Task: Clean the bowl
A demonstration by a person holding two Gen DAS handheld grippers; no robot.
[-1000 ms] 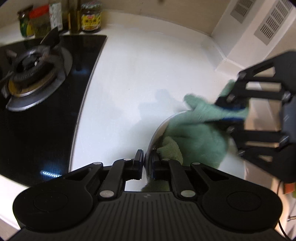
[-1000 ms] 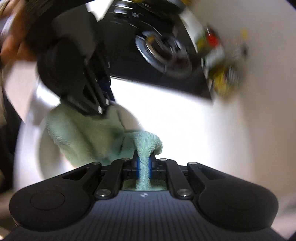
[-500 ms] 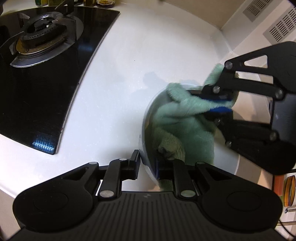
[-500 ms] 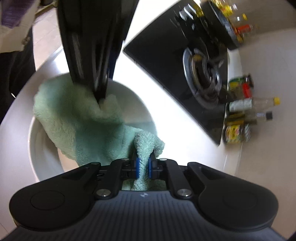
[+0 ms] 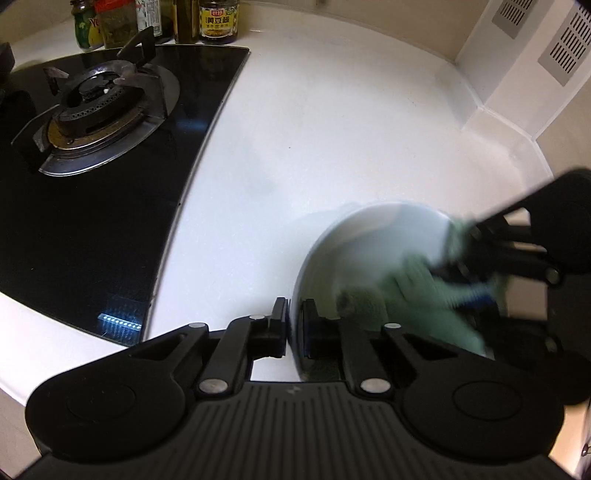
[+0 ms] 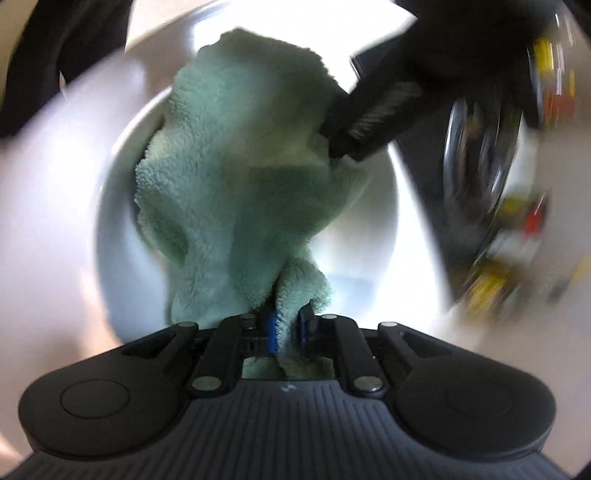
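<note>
White bowl [image 5: 373, 236] on the counter [image 5: 332, 129], right of the hob [image 5: 110, 184] — we clamp its near rim in the left gripper [image 5: 294, 325], whose jaws just closed. Our right gripper [image 6: 288, 328] — jaws just eased apart, pinching the green cloth [image 6: 236, 166] — works inside the bowl.

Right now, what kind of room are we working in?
Most likely a home kitchen: a gas burner set in a black glass hob, sauce jars against the wall, and a white countertop.
</note>
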